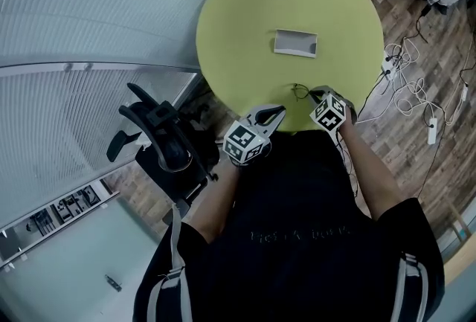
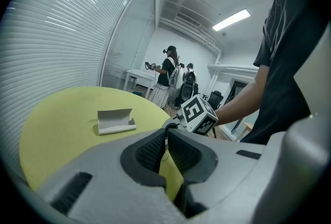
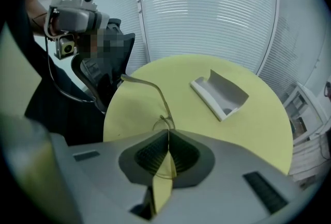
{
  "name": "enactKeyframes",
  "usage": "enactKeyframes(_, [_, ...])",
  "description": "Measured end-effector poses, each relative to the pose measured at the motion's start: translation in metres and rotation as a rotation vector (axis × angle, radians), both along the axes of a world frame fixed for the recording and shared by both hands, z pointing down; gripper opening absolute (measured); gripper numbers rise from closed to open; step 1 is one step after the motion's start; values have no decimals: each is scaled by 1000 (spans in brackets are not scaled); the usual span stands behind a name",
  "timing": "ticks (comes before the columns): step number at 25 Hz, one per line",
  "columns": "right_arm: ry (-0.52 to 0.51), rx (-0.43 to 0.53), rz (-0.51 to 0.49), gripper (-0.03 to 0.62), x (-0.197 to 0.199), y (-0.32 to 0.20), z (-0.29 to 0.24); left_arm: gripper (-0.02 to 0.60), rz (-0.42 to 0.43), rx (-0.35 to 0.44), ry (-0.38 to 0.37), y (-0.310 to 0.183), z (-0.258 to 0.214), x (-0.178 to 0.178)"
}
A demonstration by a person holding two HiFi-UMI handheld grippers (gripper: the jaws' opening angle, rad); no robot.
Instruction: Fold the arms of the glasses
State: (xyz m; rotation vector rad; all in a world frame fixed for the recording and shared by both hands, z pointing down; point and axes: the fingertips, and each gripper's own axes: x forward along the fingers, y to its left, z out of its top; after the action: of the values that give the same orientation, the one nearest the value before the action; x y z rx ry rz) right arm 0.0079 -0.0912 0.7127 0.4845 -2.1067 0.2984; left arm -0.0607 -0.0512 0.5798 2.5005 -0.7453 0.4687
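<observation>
Glasses of thin metal wire [image 1: 300, 92] lie at the near edge of the round yellow-green table [image 1: 238, 23], directly in front of the person, within reach of both tools. At left, the left gripper [image 1: 278, 113] hangs just short of the frame, over the table rim. In its own view the jaws [image 2: 166, 134] are closed to a slit. A hair-thin line shows in that slit, but whether it is part of the frame cannot be told. This gripper appears placed to take the free arm. Behind and between the two tools, an open pale grey tray-shaped case [image 1: 295, 43] sits near the table's middle, well apart from the frame and probably waiting to receive it. At right, the right gripper [image 1: 315, 95] meets the frame. Its own view shows the ribbed pads [image 3: 155, 158] pressed together on the wire [image 3: 168, 135], with one long arm [image 3: 155, 94] curving up and away to the left, unfolded. The pinch evidently steadies the frame so that the arm can be swung inward against a fixed hinge. Folding appears not yet done.
</observation>
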Motion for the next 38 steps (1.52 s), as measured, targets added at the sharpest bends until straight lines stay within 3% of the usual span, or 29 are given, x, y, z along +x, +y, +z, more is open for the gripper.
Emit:
enactKeyframes(20, [-79, 73, 1, 31, -12, 28, -75, 28, -18, 13, 21, 10, 5, 2])
enactKeyframes(38, [-129, 17, 23, 34, -34, 33, -91, 28, -53, 4, 56, 10, 7, -12])
